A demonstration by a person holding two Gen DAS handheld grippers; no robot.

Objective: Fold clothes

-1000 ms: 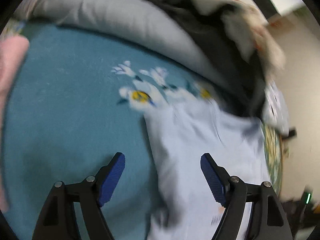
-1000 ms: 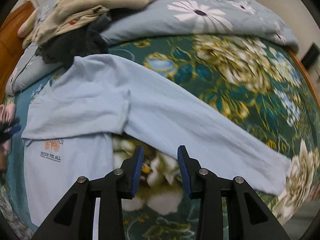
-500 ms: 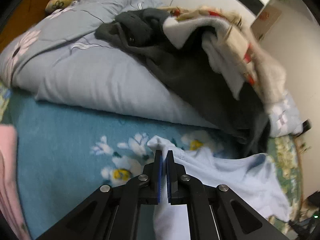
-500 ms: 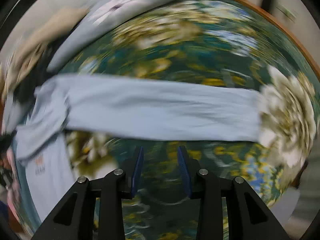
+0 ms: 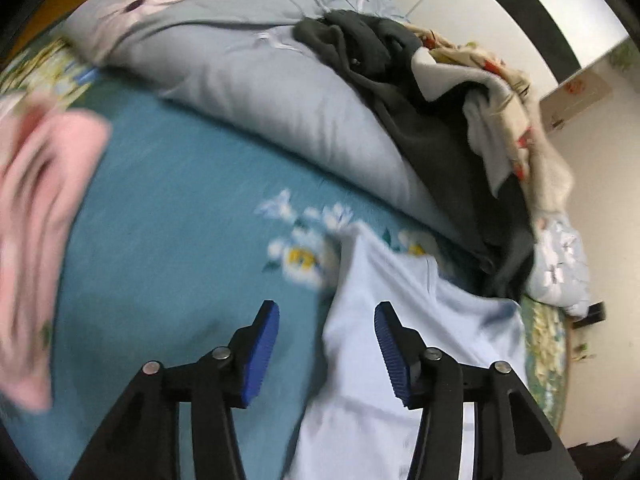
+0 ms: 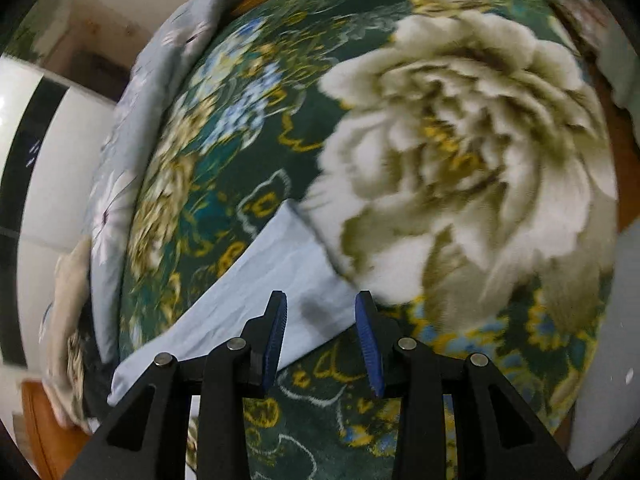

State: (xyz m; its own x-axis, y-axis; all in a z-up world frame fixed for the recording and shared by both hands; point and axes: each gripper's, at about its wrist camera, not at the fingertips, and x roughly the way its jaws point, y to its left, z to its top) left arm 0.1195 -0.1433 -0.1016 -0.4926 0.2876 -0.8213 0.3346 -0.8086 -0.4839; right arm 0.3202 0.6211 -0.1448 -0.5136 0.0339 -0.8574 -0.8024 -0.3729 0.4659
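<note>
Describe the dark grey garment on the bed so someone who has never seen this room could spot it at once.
Start at the blue-grey floral duvet bunched along the far side of the bed. The dark grey garment is draped over its right end, crumpled and trailing down toward the pale blue shirt. It is the only near-black piece; the cream patterned cloth heaped against it is light.

Shirt (image 5: 400, 320) lies on bedspread (image 5: 168, 240), clothes pile (image 5: 440, 100) behind.

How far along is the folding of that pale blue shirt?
Early. The pale blue shirt lies spread on the bed, one long sleeve still stretched out. The left gripper, jaws just opened, grips nothing. The right gripper hangs open over the sleeve end. The clothes pile is unfolded.
</note>
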